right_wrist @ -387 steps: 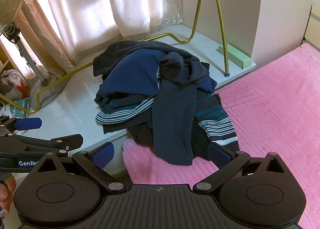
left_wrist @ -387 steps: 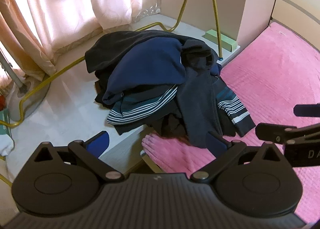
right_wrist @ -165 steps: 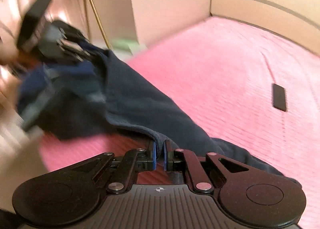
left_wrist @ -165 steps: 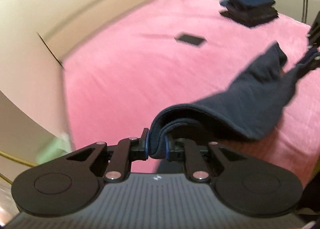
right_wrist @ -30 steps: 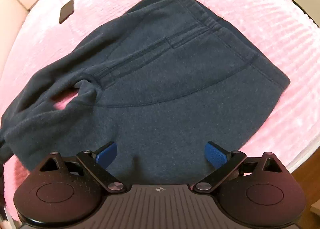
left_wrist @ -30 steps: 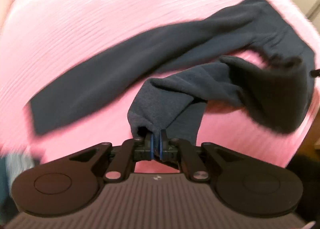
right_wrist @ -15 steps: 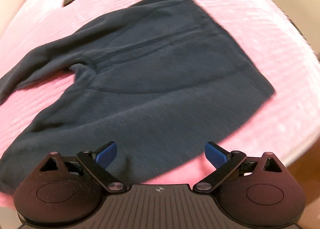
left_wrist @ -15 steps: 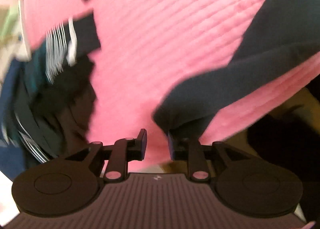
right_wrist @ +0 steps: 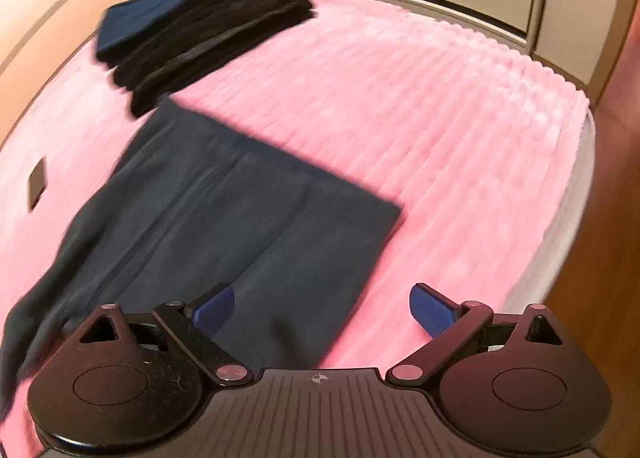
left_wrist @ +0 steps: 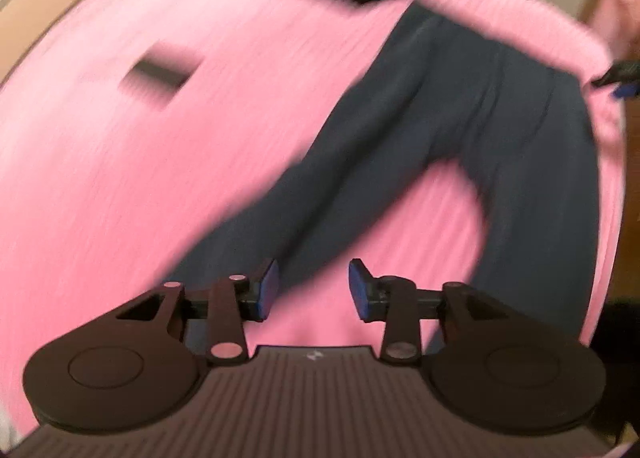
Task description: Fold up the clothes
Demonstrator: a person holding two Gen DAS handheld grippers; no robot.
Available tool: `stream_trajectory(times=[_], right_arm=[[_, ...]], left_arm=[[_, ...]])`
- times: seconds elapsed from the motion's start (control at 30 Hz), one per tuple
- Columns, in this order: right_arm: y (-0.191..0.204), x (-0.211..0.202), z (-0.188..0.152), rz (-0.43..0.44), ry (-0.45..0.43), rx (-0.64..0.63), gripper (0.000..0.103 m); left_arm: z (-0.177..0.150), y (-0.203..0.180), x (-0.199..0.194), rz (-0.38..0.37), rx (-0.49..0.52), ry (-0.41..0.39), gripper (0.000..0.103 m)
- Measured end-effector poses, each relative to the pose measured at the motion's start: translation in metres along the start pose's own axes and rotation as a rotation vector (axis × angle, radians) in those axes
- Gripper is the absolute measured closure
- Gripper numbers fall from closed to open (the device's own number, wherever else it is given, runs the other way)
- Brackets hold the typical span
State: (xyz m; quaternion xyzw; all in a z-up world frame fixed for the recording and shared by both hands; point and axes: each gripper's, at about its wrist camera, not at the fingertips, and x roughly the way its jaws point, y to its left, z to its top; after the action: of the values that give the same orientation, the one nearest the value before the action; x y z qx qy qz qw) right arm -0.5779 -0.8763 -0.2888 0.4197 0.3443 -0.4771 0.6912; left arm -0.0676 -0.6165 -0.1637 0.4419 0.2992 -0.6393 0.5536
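1. A pink ribbed bed [right_wrist: 440, 105] fills both blurred views.
2. Dark navy trousers [right_wrist: 224, 217] lie spread flat on it, legs apart.
3. A stack of folded dark clothes [right_wrist: 208, 33] sits beyond the waistband.
4. The right tool [right_wrist: 320, 308] hovers wide open, empty.
5. The left tool [left_wrist: 312, 290] is parted, holding nothing, over one leg.
6. A small dark flat object [left_wrist: 160, 75] lies apart.
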Motion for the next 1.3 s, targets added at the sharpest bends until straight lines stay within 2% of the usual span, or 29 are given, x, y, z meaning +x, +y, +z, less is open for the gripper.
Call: stream_trajectory(times=[0.07,0.13,0.27,0.33,0.37,0.43,0.47,0.5,0.53,0.63,0.7,0.77,0.8,0.83,0.93,1.0,1.07,1.1,1.13,1.17,1.2,1.3], right_arm=[[-0.012,0.013,0.016,-0.001,-0.011,-0.002,0.006],[-0.021,0.024,0.03,0.004,-0.023,-0.02,0.006],[-0.036,0.038,0.042,0.082,0.001,-0.086,0.006],[-0.043,0.042,0.042,0.109,0.007,-0.065,0.022],[-0.046,0.044,0.041,0.119,0.008,-0.047,0.037],[-0.051,0.048,0.041,0.141,0.009,-0.012,0.038],[-0.054,0.05,0.04,0.151,0.009,0.005,0.049],[-0.057,0.052,0.04,0.162,0.01,0.023,0.069],[-0.06,0.054,0.039,0.173,0.011,0.04,0.075],[-0.067,0.055,0.042,0.205,0.024,0.093,0.087],[-0.068,0.04,0.05,0.213,0.011,0.083,0.089],[-0.069,0.019,0.061,0.213,-0.021,0.059,0.091],[-0.071,0.004,0.067,0.206,-0.048,0.055,0.095],[-0.073,-0.008,0.072,0.199,-0.072,0.051,0.095],[-0.085,-0.027,0.079,0.135,-0.109,0.021,0.095],[-0.096,-0.02,0.078,0.094,-0.089,0.02,0.095],[-0.104,-0.004,0.075,0.08,-0.034,0.026,0.092],[-0.105,0.001,0.073,0.064,-0.015,0.019,0.065],[-0.104,0.004,0.072,0.029,-0.008,0.006,0.048],[-0.102,0.004,0.071,-0.013,-0.019,-0.006,0.02],[-0.101,0.001,0.069,-0.039,-0.046,-0.015,0.018],[-0.093,-0.008,0.069,-0.002,-0.08,-0.027,0.018]], left_arm=[[0.056,-0.014,0.035,-0.056,0.069,-0.054,0.058],[0.108,-0.031,0.077,-0.109,0.14,-0.076,0.055],[0.18,-0.057,0.151,-0.155,0.24,-0.071,0.054],[0.206,-0.064,0.184,-0.17,0.271,-0.061,0.054],[0.213,-0.066,0.196,-0.176,0.282,-0.056,0.054],[0.23,-0.067,0.222,-0.196,0.276,-0.021,0.054],[0.238,-0.067,0.234,-0.213,0.266,0.003,0.054],[0.245,-0.068,0.243,-0.239,0.256,0.026,0.057],[0.251,-0.068,0.252,-0.269,0.247,0.046,0.067],[0.264,-0.074,0.259,-0.31,0.262,0.094,0.093],[0.269,-0.082,0.244,-0.318,0.311,0.074,0.097],[0.278,-0.09,0.221,-0.332,0.353,0.024,0.097],[0.284,-0.094,0.21,-0.338,0.363,-0.006,0.098],[0.291,-0.097,0.202,-0.34,0.37,-0.036,0.102],[0.317,-0.106,0.208,-0.357,0.323,-0.081,0.101],[0.325,-0.118,0.229,-0.358,0.311,-0.061,0.099],[0.323,-0.127,0.244,-0.321,0.315,-0.032,0.094],[0.319,-0.126,0.244,-0.303,0.308,-0.033,0.093],[0.314,-0.124,0.241,-0.287,0.295,-0.036,0.085],[0.306,-0.12,0.234,-0.281,0.277,-0.037,0.08],[0.297,-0.11,0.225,-0.268,0.264,-0.037,0.071],[0.267,-0.074,0.192,-0.204,0.229,-0.035,0.067]])
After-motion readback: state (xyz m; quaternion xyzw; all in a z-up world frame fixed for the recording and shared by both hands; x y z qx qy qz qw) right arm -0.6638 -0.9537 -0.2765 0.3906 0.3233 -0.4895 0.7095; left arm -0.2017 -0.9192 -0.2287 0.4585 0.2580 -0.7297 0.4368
